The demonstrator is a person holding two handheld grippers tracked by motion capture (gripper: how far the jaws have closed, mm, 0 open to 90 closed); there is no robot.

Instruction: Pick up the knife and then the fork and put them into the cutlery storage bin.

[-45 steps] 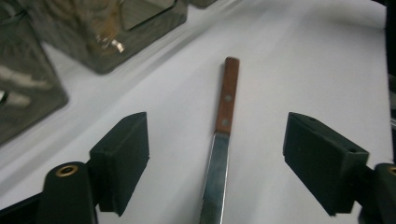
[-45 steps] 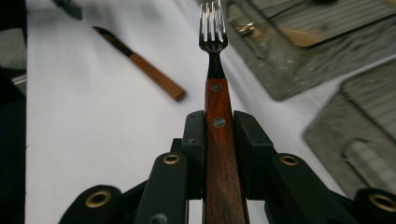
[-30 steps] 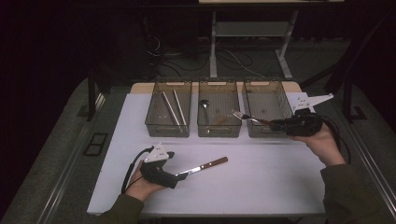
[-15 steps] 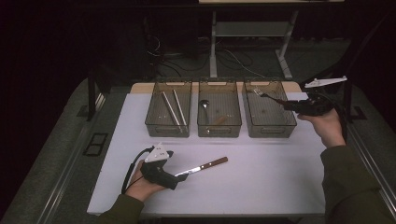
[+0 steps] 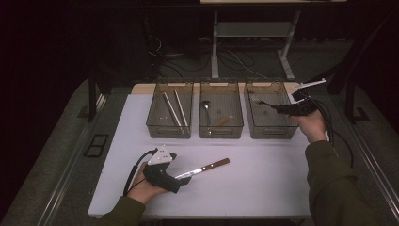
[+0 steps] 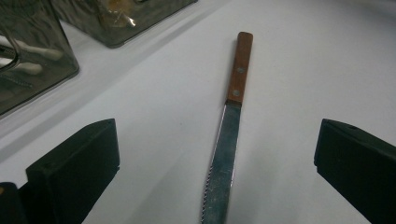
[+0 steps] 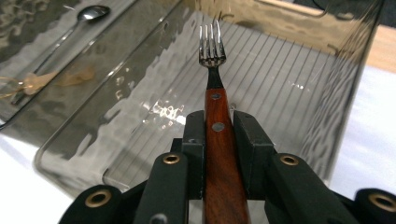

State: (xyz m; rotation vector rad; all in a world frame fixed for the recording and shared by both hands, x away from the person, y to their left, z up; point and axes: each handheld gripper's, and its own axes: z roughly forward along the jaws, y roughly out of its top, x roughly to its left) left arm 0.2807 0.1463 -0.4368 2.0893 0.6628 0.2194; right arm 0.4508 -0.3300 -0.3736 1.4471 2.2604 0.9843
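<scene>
On the white table [image 5: 263, 188], at the near left, the left gripper [image 5: 184, 178] rests in the person's left hand with its jaws spread wide, having just finished opening; nothing is pressed between them. A knife [image 6: 226, 140] with a wooden handle lies flat on the table between those jaws, touching neither, blade toward the gripper and handle pointing away toward the bins. Across the far side stand three clear bins in a row: the left bin [image 5: 156, 123] holds two metal rods, the middle bin [image 5: 221, 132] a spoon [image 5: 206, 106] and a small brownish item. The right bin [image 5: 270, 132] stands beside it. Above that bin the right gripper [image 5: 278, 109] is clamped on the wooden handle of a fork [image 7: 215, 100], tines pointing forward over the bin's interior.
</scene>
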